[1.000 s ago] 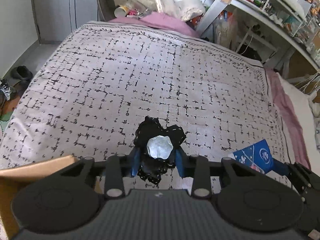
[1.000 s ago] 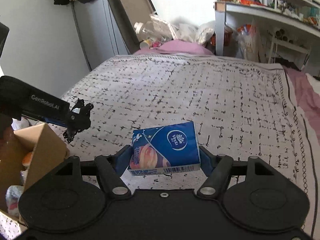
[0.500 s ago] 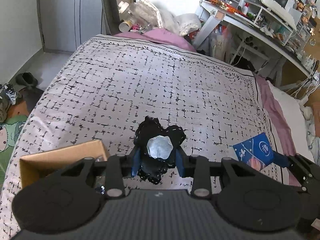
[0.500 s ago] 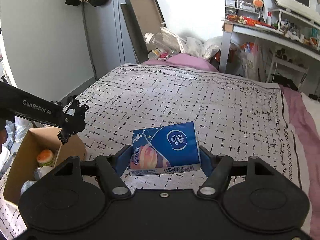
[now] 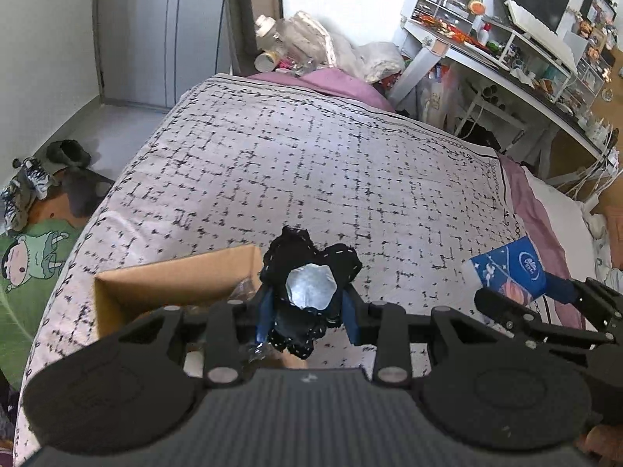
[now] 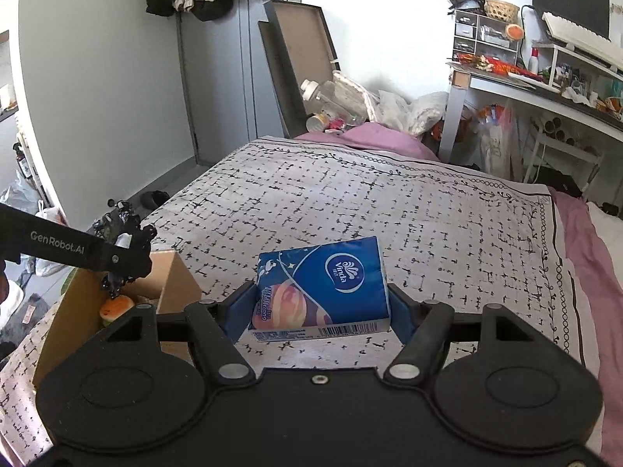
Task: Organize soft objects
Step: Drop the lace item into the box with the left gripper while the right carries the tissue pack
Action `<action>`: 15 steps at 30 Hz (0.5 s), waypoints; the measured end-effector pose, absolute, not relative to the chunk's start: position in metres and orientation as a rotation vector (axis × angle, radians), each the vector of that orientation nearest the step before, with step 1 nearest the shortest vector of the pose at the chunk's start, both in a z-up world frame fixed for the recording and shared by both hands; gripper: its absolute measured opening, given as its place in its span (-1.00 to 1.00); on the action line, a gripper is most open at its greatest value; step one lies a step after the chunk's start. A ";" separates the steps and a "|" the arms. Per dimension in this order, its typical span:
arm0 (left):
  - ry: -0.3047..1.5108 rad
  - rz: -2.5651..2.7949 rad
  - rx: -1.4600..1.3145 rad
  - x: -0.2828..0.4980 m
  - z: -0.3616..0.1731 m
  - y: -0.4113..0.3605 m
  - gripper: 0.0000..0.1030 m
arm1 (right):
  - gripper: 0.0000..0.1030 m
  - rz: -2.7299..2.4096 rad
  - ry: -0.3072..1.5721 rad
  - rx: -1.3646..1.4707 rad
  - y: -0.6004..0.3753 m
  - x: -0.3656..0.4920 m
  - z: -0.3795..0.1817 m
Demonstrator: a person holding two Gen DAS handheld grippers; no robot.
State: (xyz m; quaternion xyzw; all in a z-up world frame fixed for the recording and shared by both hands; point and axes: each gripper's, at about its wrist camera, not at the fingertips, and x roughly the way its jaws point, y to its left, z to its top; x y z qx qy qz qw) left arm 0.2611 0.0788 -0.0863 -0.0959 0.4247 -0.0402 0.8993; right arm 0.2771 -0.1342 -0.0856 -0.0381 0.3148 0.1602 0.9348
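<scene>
Cardboard box (image 5: pixel 175 276) now nearer; black flower (image 5: pixel 307 292) (silver centre) gripped.

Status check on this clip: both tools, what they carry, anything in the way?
Left tool shut on black fabric flower, above cardboard box. Right tool shut on blue tissue pack, over bedspread. Nothing in the way.

Daylight, bright overall in both views. Far wall (image 6: pixel 389 31) overexposed, near white. Light falls from the far side; bedspread (image 5: pixel 311 163) evenly lit, print sharp at centre. Strong fisheye bowing: desk (image 5: pixel 518 78) and door (image 6: pixel 218 78) curve at the edges, corners vignetted black. Claw mounts in the foreground dark, low detail. No motion blur seen.
</scene>
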 end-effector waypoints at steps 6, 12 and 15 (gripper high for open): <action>0.873 -0.070 -0.235 0.248 -0.091 0.100 -0.30 | 0.33 0.338 0.640 -0.116 -0.121 0.271 -0.084; 0.859 -0.058 -0.261 0.237 -0.094 0.122 -0.29 | 0.33 0.354 0.659 -0.090 -0.116 0.271 -0.087; 0.861 -0.050 -0.275 0.234 -0.100 0.132 -0.29 | 0.33 0.350 0.663 -0.107 -0.111 0.271 -0.092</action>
